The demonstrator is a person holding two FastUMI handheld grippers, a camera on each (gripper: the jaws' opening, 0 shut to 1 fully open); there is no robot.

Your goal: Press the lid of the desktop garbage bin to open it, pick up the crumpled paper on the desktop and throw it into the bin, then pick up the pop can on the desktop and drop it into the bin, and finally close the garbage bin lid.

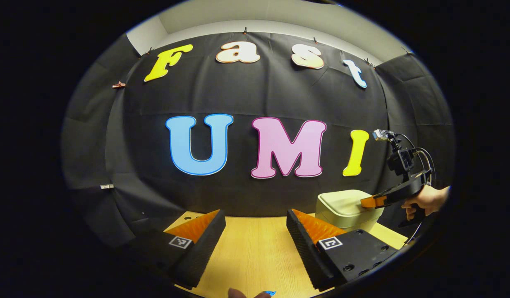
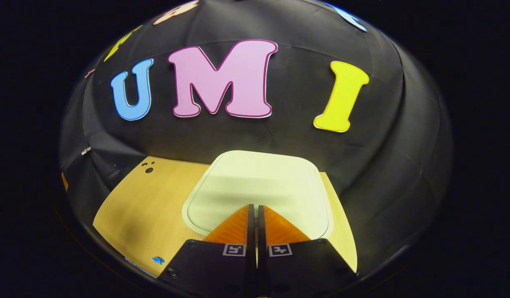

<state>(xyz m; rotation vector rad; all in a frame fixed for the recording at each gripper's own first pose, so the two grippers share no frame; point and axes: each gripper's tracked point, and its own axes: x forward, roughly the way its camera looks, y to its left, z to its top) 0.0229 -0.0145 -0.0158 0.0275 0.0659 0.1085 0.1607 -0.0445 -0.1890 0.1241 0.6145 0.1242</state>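
Observation:
The pale green desktop bin (image 1: 346, 209) stands at the back right of the wooden table, its lid (image 2: 259, 186) down and flat. My right gripper (image 2: 255, 207) is shut with nothing between its fingers, its tips over the near part of the lid; whether they touch it I cannot tell. In the left gripper view that right gripper (image 1: 364, 203) reaches over the bin from the right, held by a hand (image 1: 426, 200). My left gripper (image 1: 255, 219) is open above bare table, left of the bin.
The light wooden table (image 1: 255, 256) ends at the black cloth wall close behind the bin. A small blue mark (image 2: 158, 260) lies near the table's front edge. A fingertip (image 1: 238, 293) shows at the bottom of the left gripper view.

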